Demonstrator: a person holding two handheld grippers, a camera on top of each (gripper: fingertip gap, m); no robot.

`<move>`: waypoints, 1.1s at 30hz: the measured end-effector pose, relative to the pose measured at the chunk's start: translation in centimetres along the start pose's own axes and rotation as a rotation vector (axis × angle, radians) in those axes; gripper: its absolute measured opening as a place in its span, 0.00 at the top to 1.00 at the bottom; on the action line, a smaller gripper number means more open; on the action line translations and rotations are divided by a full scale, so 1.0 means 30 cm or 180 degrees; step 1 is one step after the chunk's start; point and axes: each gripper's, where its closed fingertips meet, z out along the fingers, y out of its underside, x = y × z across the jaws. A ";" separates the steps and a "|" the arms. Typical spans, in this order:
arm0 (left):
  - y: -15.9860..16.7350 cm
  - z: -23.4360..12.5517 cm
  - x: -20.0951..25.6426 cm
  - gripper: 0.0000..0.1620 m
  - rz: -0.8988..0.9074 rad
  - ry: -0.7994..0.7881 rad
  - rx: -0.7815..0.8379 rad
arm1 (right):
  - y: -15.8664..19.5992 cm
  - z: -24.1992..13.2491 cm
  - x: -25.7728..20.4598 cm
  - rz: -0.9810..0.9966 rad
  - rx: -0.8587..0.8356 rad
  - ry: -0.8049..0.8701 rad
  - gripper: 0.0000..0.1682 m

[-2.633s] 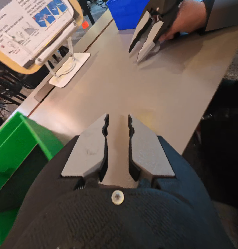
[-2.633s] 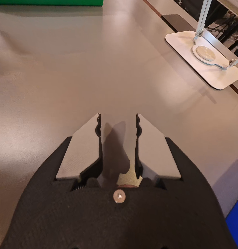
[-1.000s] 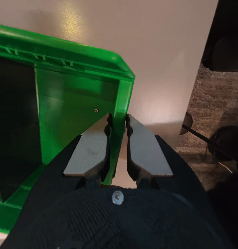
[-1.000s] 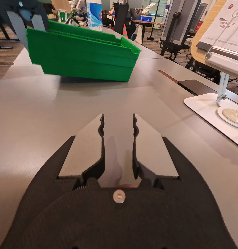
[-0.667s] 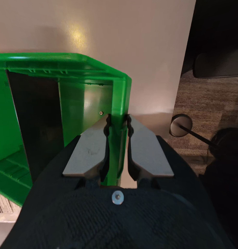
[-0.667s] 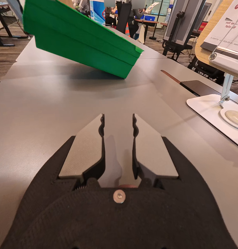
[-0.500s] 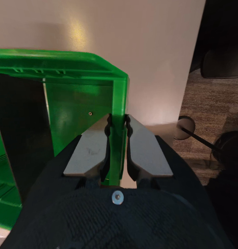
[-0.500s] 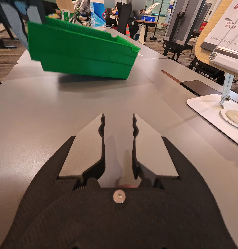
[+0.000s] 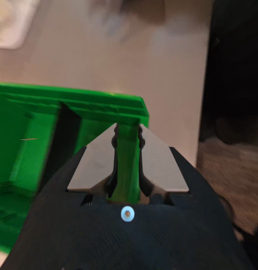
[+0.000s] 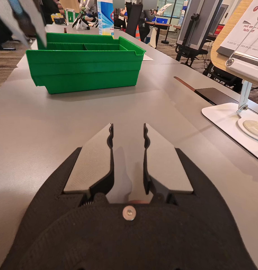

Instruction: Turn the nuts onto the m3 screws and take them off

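On grey table, left tongs pinching green bin rim

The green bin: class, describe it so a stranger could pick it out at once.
Start at the long grey table. Toward its far end sits the green bin, an open plastic box with dividers inside, its corner wall between the left tongs. It is the only bright green thing on the table; a blue and white tub stands behind it.

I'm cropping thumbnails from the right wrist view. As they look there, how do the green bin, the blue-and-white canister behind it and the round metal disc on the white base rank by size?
1. green bin, by far the largest.
2. blue-and-white canister: partly cut off, farther away.
3. round metal disc: cut by the frame edge, so nearly level with the canister; unsure.
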 end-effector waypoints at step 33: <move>0.297 0.263 -0.815 0.97 -0.2999 -0.1606 -0.1698 | -0.028 -0.006 -0.092 -0.0064 0.0168 -0.0315 0.78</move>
